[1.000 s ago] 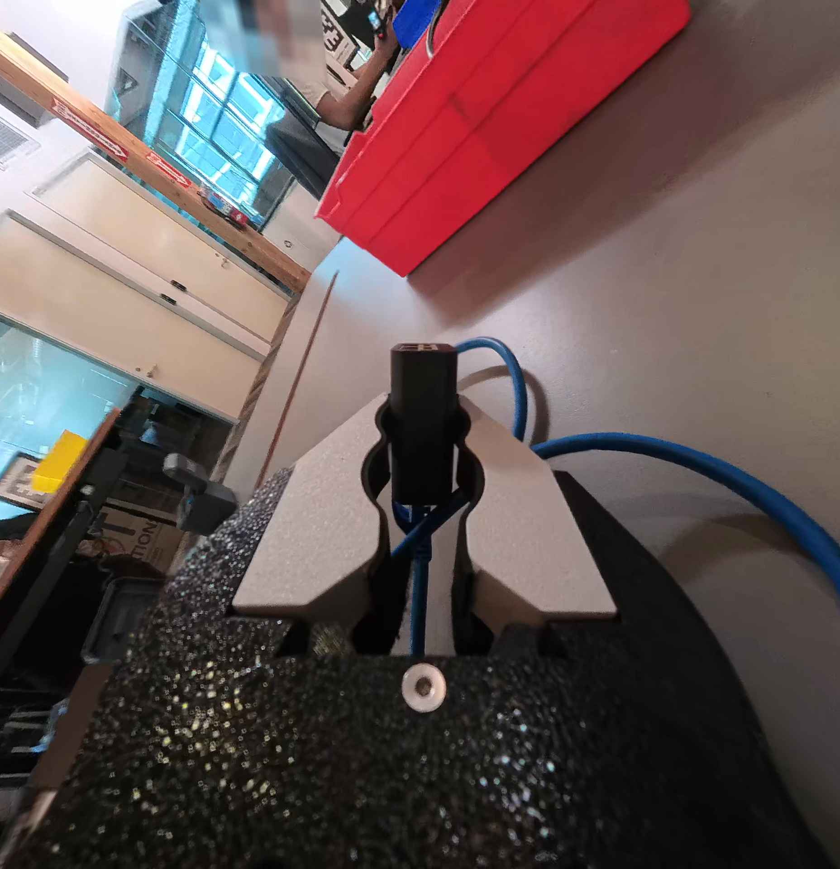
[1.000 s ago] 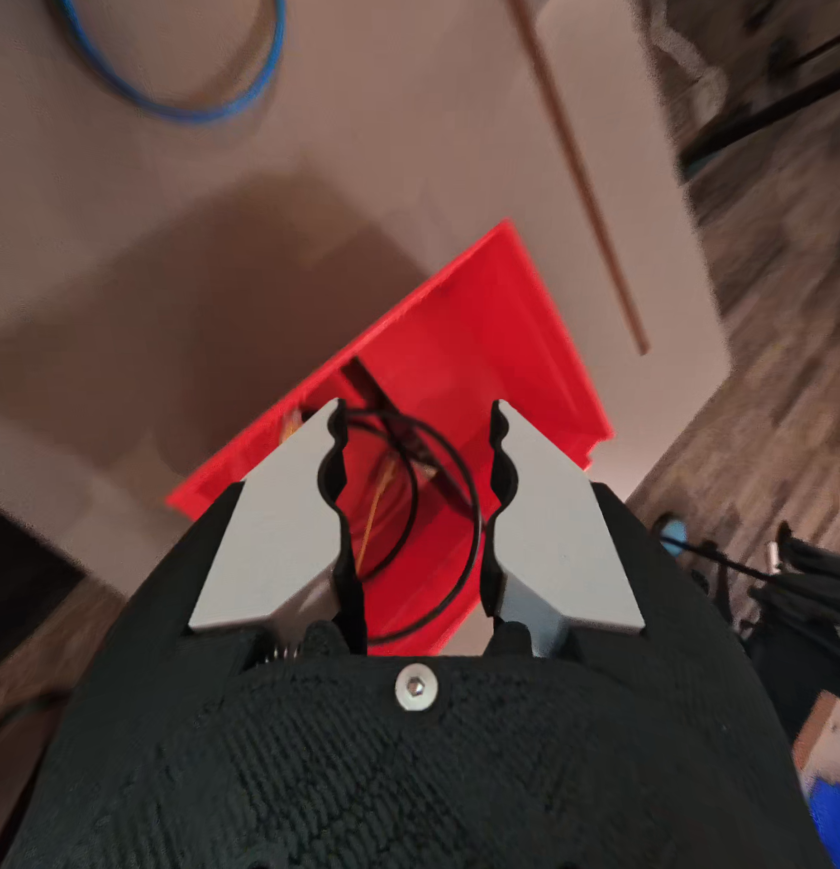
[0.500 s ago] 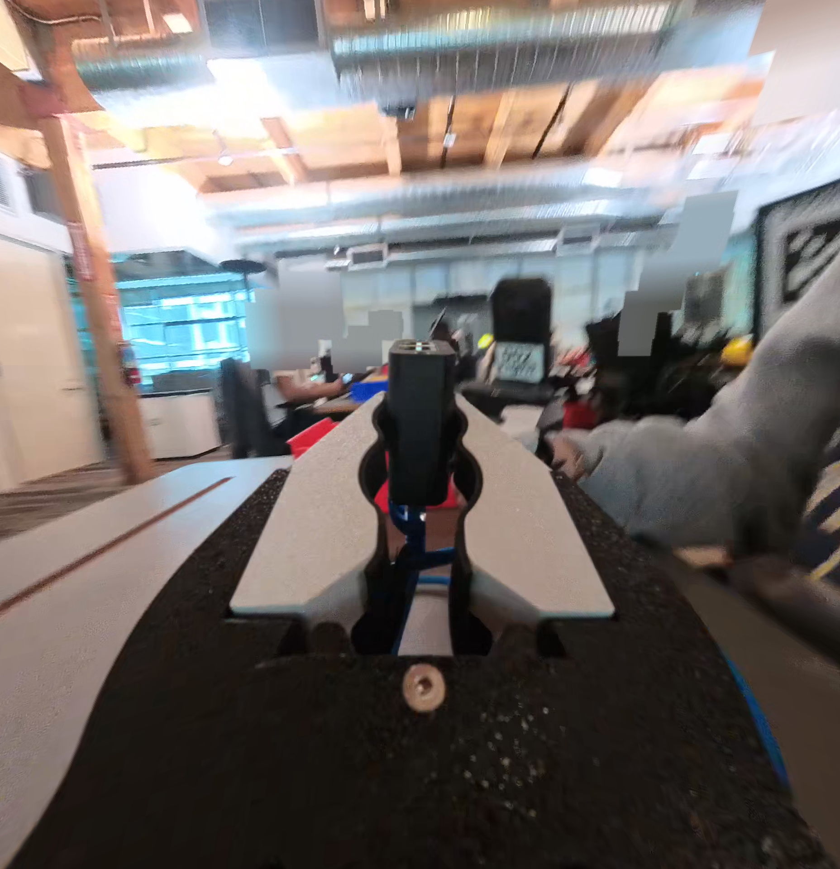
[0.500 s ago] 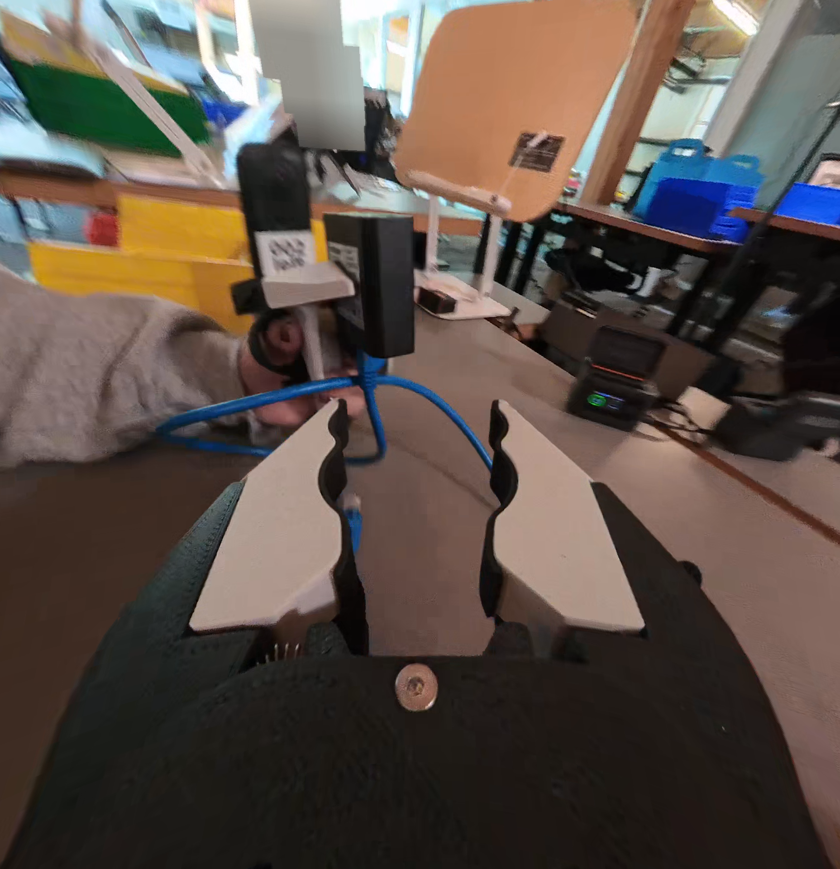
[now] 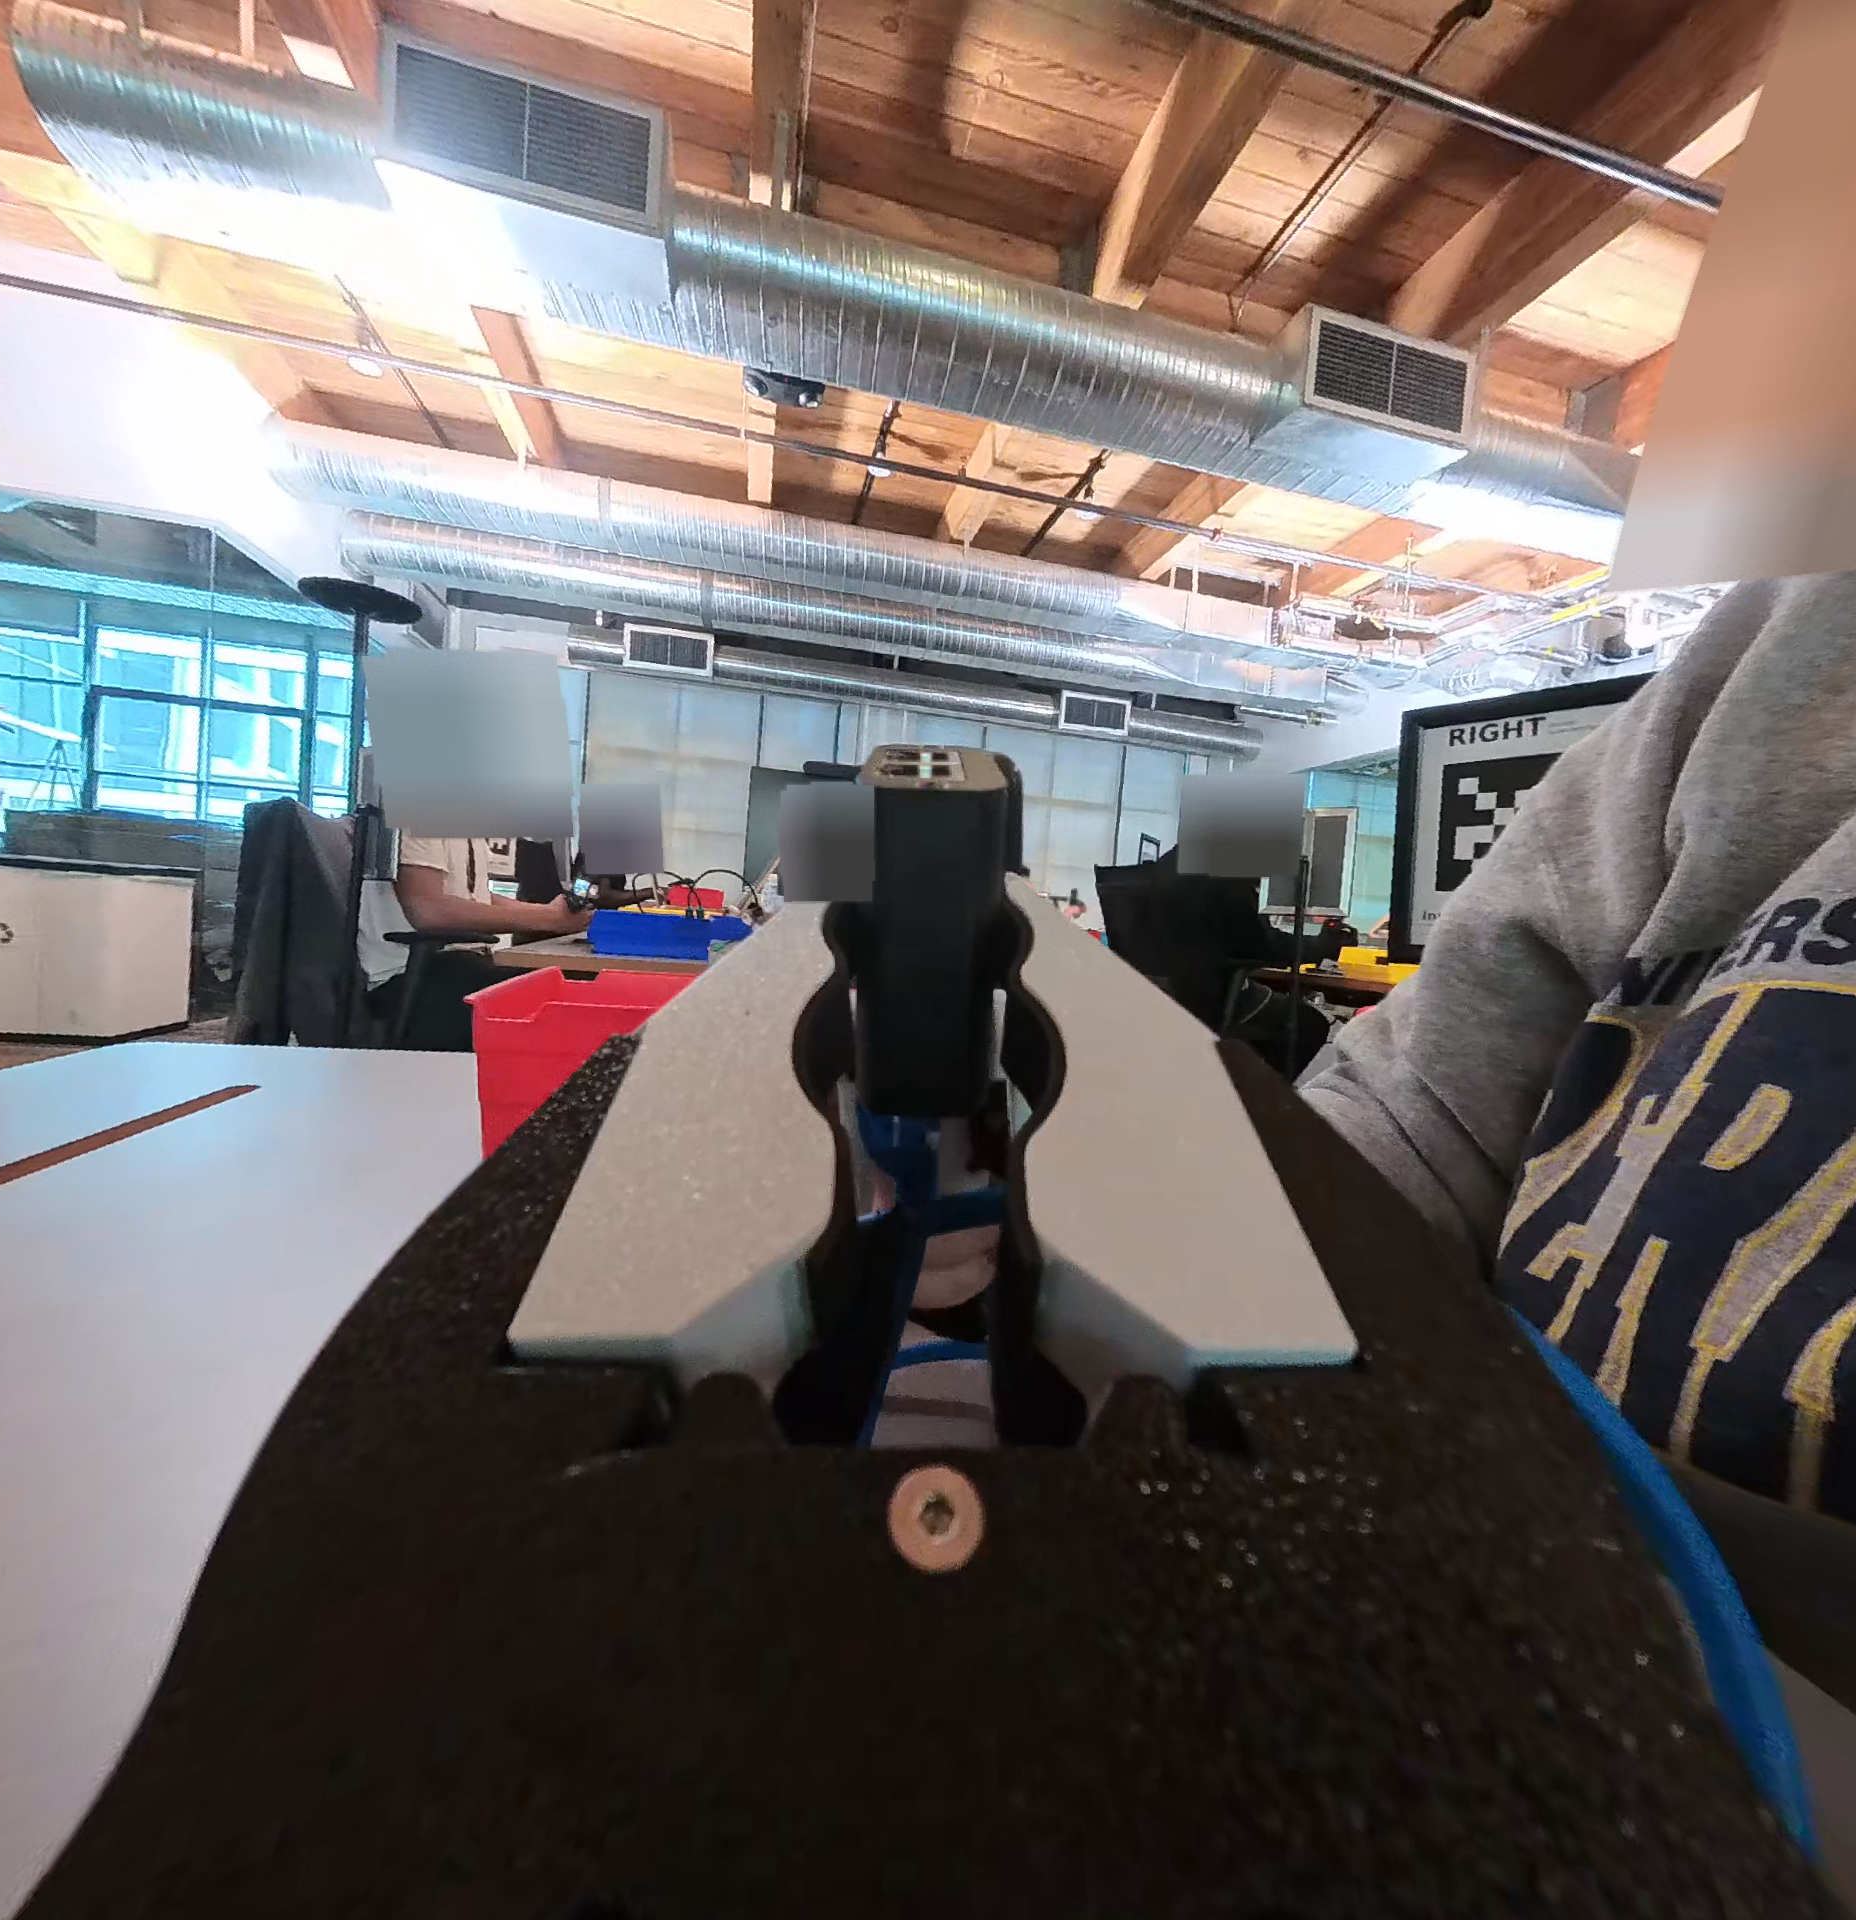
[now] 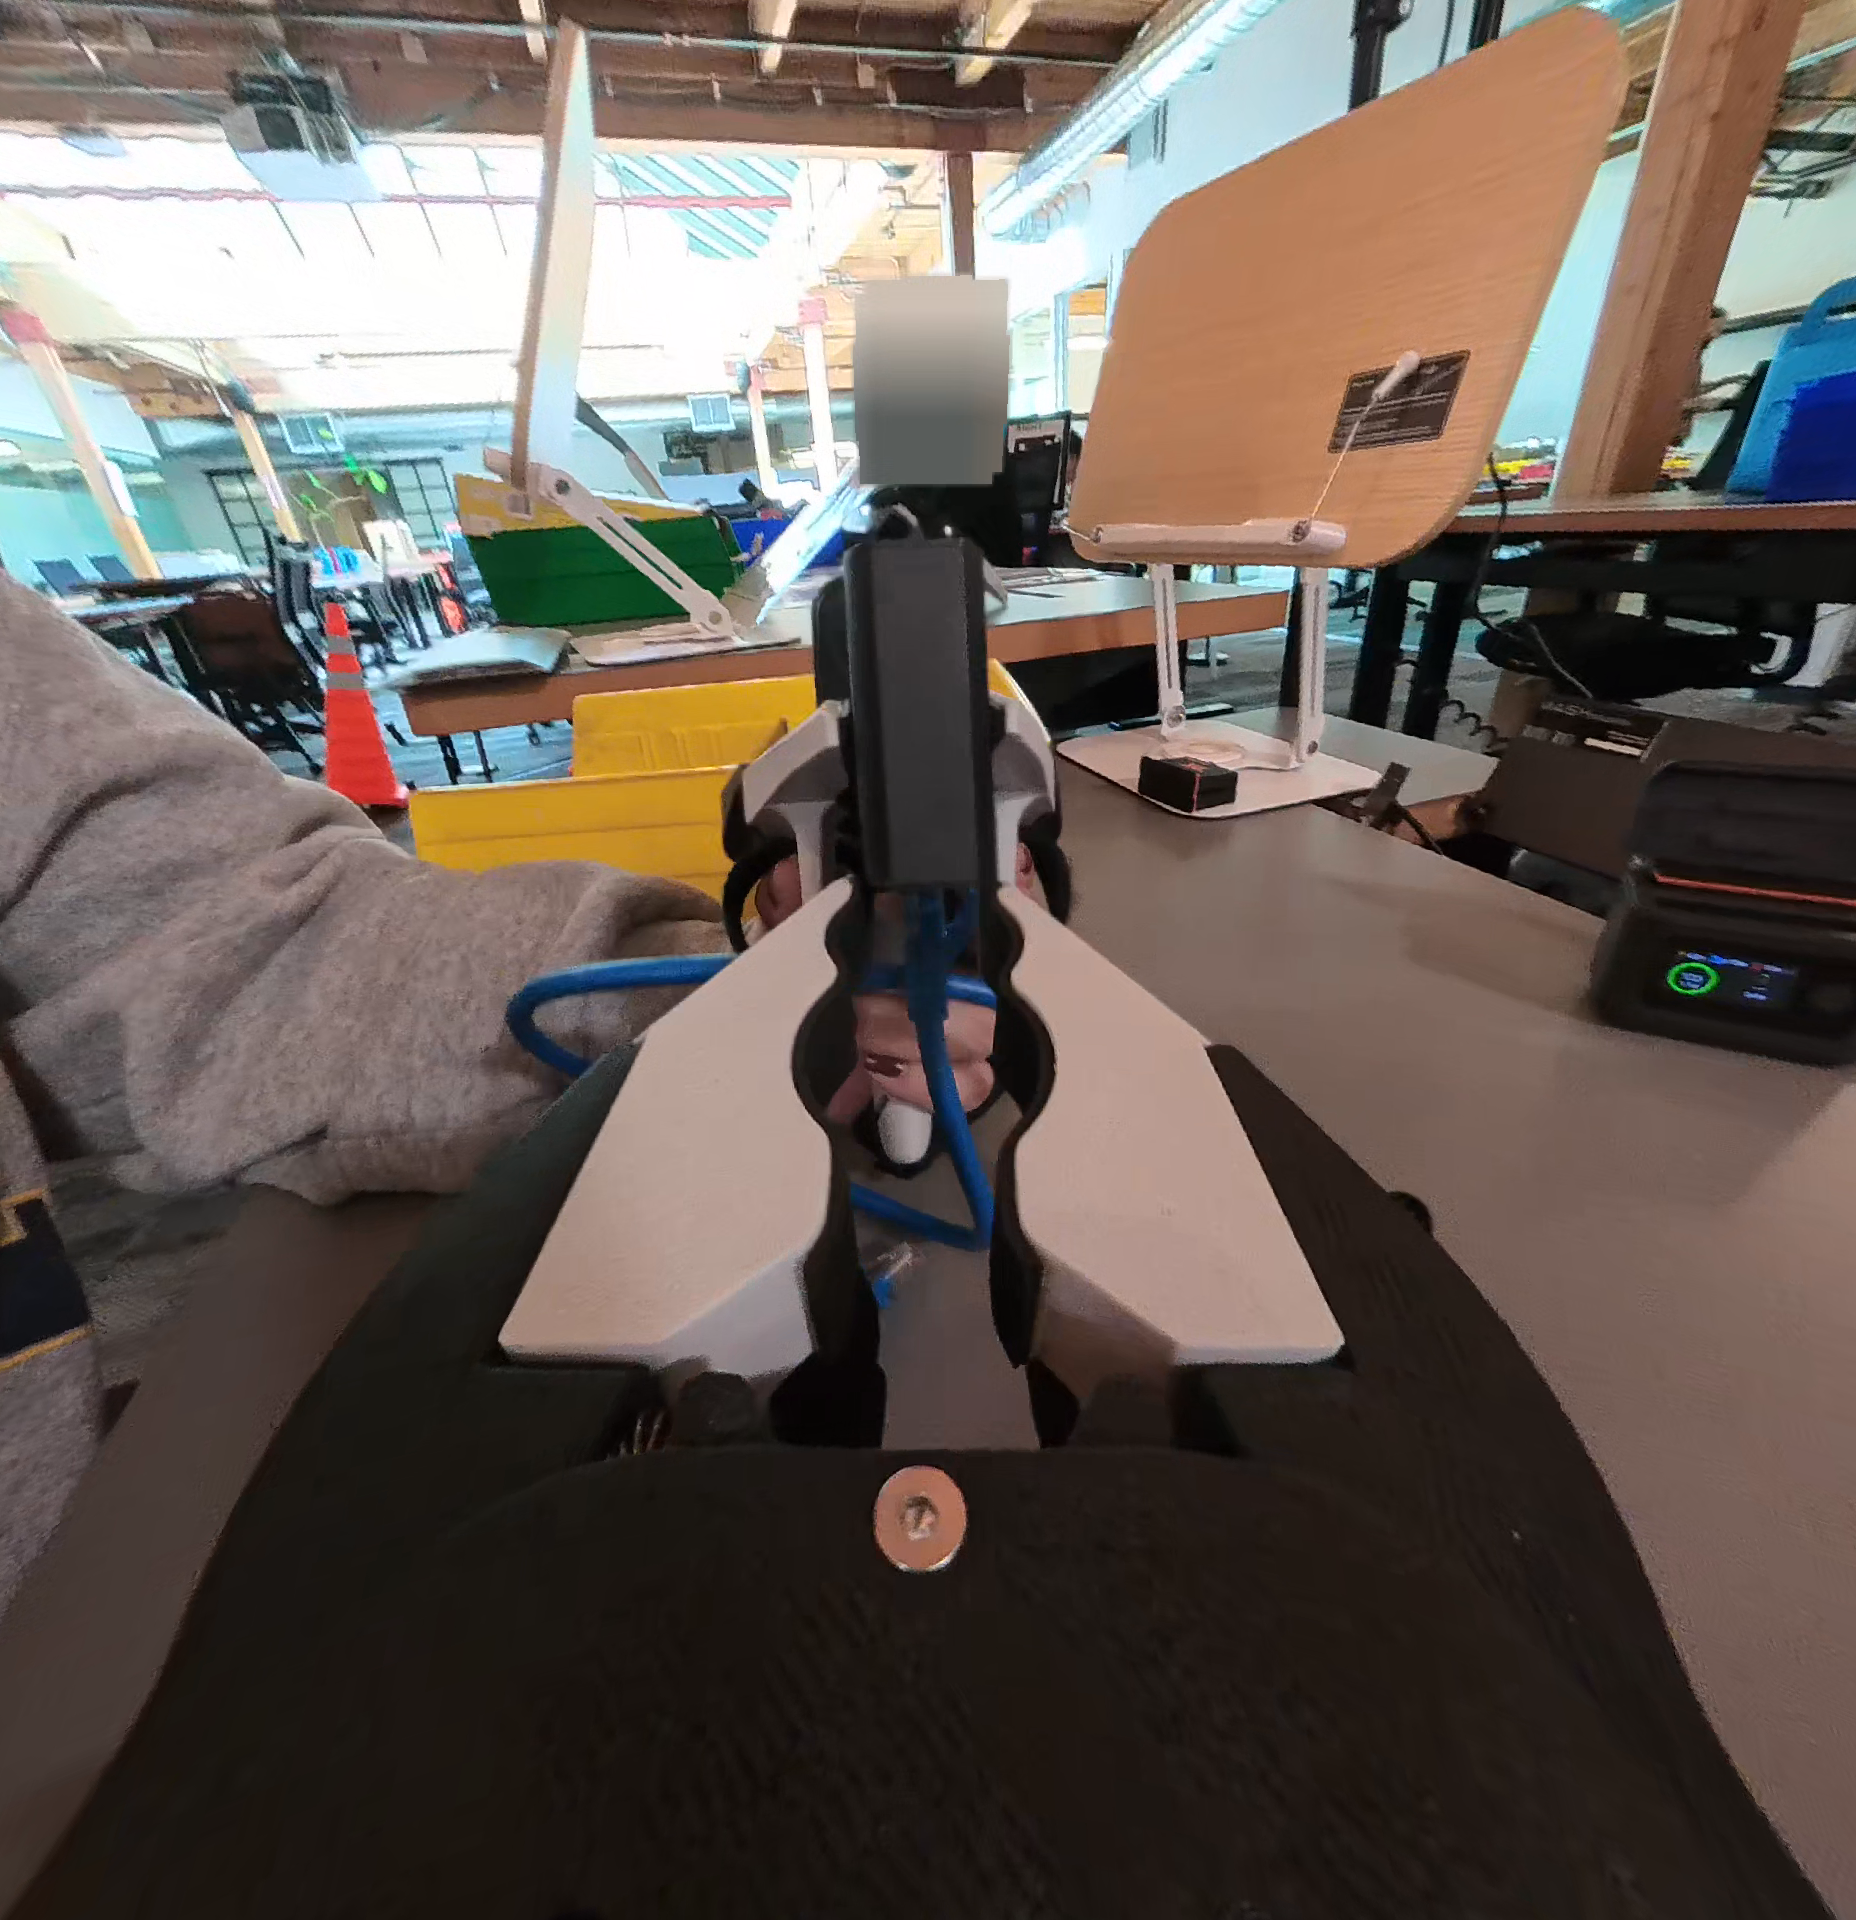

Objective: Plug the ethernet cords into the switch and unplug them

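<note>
My left gripper [image 5: 929, 914] is shut on the black switch [image 5: 924, 987] and holds it upright above the table, with the ports on its top end. A blue ethernet cord [image 5: 1682, 1558] is plugged into its bottom end. In the right wrist view the switch [image 6: 908, 707] stands straight ahead between the left gripper's fingers [image 6: 789, 800]. My right gripper [image 6: 924, 899] has narrowed around the blue cord's plug [image 6: 924, 935] just under the switch. The cord [image 6: 612, 987] loops to the left. A loose clear plug [image 6: 888, 1262] lies on the table below.
A person's grey sleeve [image 6: 228, 935] lies along the left of the grey table [image 6: 1423, 1091]. A red bin [image 5: 550, 1039] stands behind the left gripper. A yellow bin [image 6: 591, 821], a black unit with a lit screen [image 6: 1734, 935] and a wooden board on a stand [image 6: 1319, 312] are farther off.
Both grippers swung up from looking down at the table to level. The right gripper moved in to the switch's lower end and its jaws narrowed from wide open. The left stayed shut on the switch.
</note>
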`<action>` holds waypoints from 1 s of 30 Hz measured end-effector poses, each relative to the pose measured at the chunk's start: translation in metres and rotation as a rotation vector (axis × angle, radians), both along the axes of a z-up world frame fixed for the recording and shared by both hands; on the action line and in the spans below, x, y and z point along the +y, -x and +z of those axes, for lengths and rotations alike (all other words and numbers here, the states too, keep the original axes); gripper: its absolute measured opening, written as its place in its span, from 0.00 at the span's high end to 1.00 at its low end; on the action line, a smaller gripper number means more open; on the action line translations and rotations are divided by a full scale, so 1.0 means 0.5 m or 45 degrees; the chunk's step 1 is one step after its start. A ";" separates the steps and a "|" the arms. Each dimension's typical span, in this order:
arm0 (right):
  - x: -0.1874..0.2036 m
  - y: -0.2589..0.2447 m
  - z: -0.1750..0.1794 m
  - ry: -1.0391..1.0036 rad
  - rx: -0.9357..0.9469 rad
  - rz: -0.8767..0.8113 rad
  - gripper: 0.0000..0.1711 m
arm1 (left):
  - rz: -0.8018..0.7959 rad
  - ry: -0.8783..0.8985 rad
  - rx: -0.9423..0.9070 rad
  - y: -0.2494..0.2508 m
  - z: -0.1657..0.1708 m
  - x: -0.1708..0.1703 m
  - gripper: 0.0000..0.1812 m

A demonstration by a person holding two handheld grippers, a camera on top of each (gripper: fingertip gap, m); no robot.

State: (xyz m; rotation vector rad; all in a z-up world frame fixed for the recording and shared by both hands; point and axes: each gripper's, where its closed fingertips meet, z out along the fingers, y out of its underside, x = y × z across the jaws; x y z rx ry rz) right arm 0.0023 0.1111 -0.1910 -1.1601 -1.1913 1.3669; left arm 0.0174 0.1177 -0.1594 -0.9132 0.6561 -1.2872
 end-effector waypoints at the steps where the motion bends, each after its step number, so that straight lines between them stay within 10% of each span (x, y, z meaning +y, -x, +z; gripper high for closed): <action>1: -0.003 -0.003 -0.002 -0.036 -0.022 -0.005 1.00 | 0.009 0.023 0.007 0.002 -0.003 0.005 0.88; 9: 0.041 -0.054 0.047 -0.112 -0.172 -0.202 0.99 | 0.042 0.044 0.017 0.019 -0.002 0.016 0.89; 13: 0.012 -0.037 0.021 0.074 -0.275 -0.053 0.71 | -0.042 0.027 0.020 0.000 -0.003 -0.003 0.89; 21: -0.011 -0.022 0.016 0.027 -0.270 -0.024 0.87 | -0.159 0.070 0.030 -0.015 -0.007 -0.019 0.89; 30: 0.081 -0.098 0.001 -0.752 -1.035 -0.452 0.88 | 0.510 -0.034 0.419 -0.003 -0.063 0.073 0.58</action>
